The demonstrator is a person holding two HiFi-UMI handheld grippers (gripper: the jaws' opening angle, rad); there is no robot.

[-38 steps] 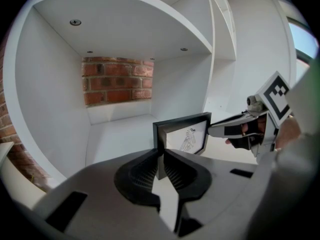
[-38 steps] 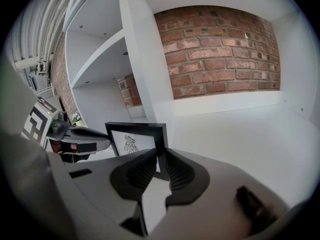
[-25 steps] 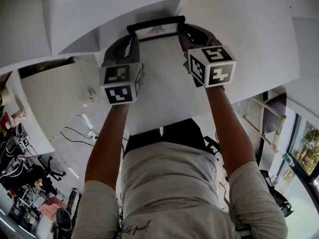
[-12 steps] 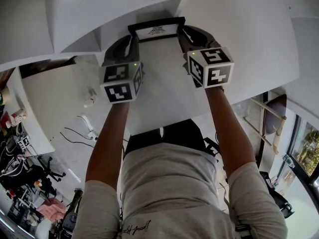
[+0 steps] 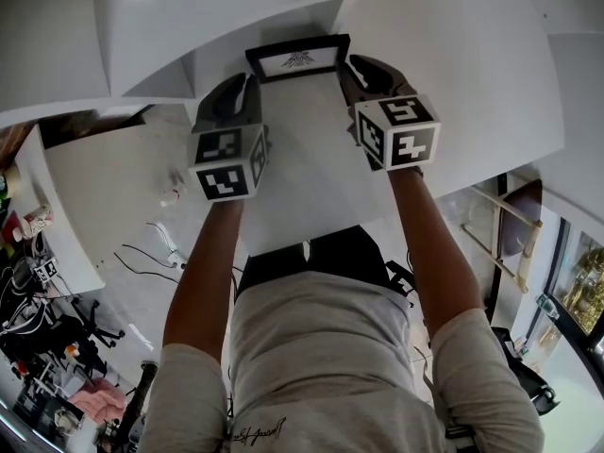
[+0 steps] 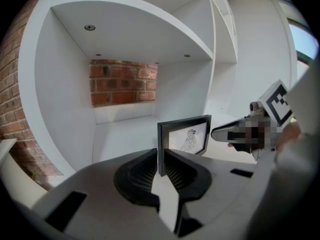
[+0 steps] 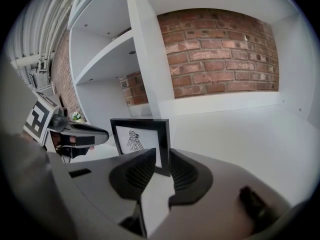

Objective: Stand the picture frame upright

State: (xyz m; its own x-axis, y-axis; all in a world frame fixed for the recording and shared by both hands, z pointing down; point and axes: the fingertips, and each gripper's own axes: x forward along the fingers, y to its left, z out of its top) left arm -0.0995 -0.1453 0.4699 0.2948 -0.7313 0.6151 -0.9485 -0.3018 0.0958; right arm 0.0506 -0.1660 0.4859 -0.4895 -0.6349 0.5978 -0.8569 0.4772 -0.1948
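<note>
Slightly more of the picture frame's (image 5: pixel 297 59) white face shows in the head view than a second ago, while both tools sit almost where they were. The left hand-held gripper (image 6: pixel 161 156) has its jaws closed to a narrow gap on the frame's left border, with the ribbed pads against its front and back. The right hand-held gripper (image 7: pixel 162 159) clamps the right border the same way. Seen from the head view, the left hand-held gripper (image 5: pixel 245 83) and the right hand-held gripper (image 5: pixel 351 69) flank the frame, their marker cubes (image 5: pixel 229 163) toward the person's forearms.

Between them the picture frame (image 6: pixel 187 136) stands about upright on its lower edge – black border, white sheet, a small dark figure drawn on it (image 7: pixel 134 140). It rests on the white shelf (image 6: pixel 120 136), inside an open compartment. A red brick wall (image 7: pixel 220 54) closes the back of the shelving.
</note>
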